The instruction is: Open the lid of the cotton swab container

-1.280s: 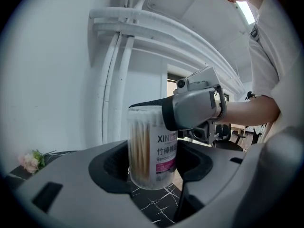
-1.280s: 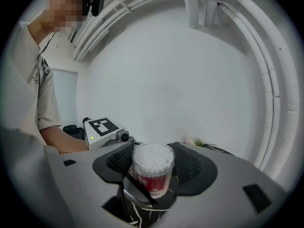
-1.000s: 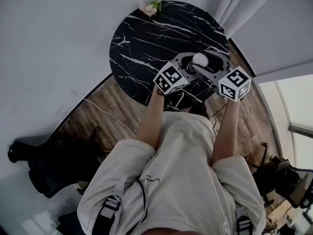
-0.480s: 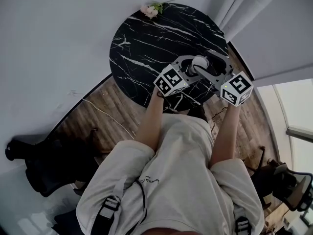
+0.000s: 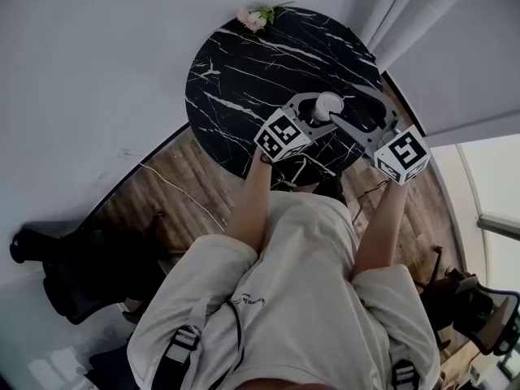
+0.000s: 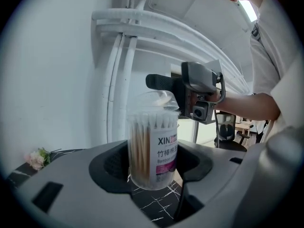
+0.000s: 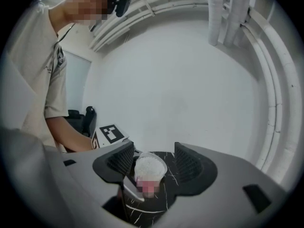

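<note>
Big round black marble counter [image 5: 236, 63] under everything. Left tongs [image 6: 152, 161] are clamped on the clear cotton swab container [image 6: 154, 137], holding it upright over the counter's near side. Right tongs [image 7: 154, 163] hang spread apart above its top. The clear lid [image 6: 160, 99] is tipped up, white swab tips showing. There's a little pink flower [image 5: 253, 16] at the far edge.

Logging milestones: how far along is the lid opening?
Done: left gripper is clamped on the cotton swab container, which is held upright. In hand: the clear lid looks tipped up above the rim, with the right gripper open around the top. Left: swinging the lid fully open; can't confirm that yet.
</note>
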`<state>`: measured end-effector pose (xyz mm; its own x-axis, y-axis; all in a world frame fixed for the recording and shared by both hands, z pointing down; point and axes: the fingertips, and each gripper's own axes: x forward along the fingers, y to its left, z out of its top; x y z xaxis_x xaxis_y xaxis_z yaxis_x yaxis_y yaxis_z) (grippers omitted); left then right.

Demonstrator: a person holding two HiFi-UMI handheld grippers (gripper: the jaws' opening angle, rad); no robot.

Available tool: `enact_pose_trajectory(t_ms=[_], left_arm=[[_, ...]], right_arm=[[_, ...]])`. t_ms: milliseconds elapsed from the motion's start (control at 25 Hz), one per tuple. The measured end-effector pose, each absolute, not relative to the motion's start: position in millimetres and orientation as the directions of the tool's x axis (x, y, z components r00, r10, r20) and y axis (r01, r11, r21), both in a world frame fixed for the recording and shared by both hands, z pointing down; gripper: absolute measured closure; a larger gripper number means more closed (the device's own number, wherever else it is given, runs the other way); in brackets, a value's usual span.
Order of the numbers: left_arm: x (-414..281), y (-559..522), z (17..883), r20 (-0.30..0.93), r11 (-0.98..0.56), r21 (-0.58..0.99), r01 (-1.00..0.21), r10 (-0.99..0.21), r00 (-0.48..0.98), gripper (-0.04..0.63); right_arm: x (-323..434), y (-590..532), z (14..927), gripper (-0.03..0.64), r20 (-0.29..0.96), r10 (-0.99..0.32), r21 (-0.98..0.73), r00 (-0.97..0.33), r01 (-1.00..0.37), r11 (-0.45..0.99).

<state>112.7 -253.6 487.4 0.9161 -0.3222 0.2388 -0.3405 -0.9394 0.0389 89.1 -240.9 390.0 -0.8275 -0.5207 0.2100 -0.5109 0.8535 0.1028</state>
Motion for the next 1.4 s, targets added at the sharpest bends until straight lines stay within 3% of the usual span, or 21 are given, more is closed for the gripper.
enact_pose_trajectory(t_ms=[440,680,1080,1400], left_arm=[[96,-267,485,0.227,-0.92,0.04,-0.39,-0.372,0.9,0.33],[98,-266,484,0.224,-0.926,0.044,-0.375,-0.357,0.907,0.33],[97,-263,482,0.222,-0.925,0.046,-0.378,-0.359,0.907,0.33],[106,-255,482,0.226,-0.93,0.029,-0.366,-0.35,0.909,0.33]], right_arm=[[48,-177,427,0.368,0.406,-0.097,-0.089,-0.909,-0.145,0.985],[49,-193,422,0.37,0.411,-0.196,-0.021,-0.89,-0.224,0.974],[56,-217,393,0.374,0.28,-0.359,0.088,-0.89,-0.349,0.933],[73,-247,378,0.374,0.195,-0.54,0.152,-0.819,-0.518,0.842]])
